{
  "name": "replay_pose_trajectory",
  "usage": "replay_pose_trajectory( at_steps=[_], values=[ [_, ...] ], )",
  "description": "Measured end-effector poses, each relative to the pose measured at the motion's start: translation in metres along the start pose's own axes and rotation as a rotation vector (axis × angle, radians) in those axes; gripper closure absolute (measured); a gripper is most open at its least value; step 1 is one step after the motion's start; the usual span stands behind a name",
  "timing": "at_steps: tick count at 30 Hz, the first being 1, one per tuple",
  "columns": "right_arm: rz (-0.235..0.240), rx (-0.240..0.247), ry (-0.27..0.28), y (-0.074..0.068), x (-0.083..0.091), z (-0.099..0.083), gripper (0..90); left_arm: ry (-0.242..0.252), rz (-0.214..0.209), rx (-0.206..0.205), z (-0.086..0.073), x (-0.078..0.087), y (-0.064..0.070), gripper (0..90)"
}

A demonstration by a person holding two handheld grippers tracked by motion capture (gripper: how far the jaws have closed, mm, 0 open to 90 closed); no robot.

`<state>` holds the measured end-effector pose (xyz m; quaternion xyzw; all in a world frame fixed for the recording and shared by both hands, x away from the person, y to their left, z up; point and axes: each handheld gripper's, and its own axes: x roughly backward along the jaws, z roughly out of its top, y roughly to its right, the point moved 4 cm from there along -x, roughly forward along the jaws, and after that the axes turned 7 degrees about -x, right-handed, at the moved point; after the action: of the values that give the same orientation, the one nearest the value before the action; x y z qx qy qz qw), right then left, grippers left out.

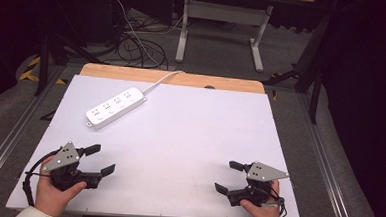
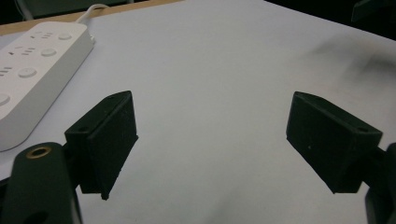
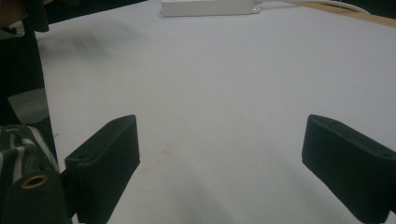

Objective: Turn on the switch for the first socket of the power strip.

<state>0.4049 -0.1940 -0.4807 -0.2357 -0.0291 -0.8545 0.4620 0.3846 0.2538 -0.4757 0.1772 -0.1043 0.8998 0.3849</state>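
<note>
In the high view, the long white plastic power strip lay slantwise in the upper left part of the white rectangular table sheet, its white cable running off over the wooden back edge. The left gripper rested at the lower left, near the sheet's front edge, jaws spread wide and holding nothing. The right gripper sat at the lower right, likewise wide open and empty. A broad bare stretch lay between them.

In the left gripper view, the power strip filled the upper left corner, close beside the left jaw.

In the right gripper view, the strip lay along the top edge, well apart from the jaws.
</note>
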Motion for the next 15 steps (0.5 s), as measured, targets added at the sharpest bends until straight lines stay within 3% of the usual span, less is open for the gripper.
replay_pose_trajectory(
  at_steps=[15],
  values=[
    [-0.005, 0.006, 0.005, -0.0001, 0.0002, 0.0001, 12.6, -0.012, -0.004, -0.005, 0.0041, 0.0021, -0.0013, 21.4]
  ],
)
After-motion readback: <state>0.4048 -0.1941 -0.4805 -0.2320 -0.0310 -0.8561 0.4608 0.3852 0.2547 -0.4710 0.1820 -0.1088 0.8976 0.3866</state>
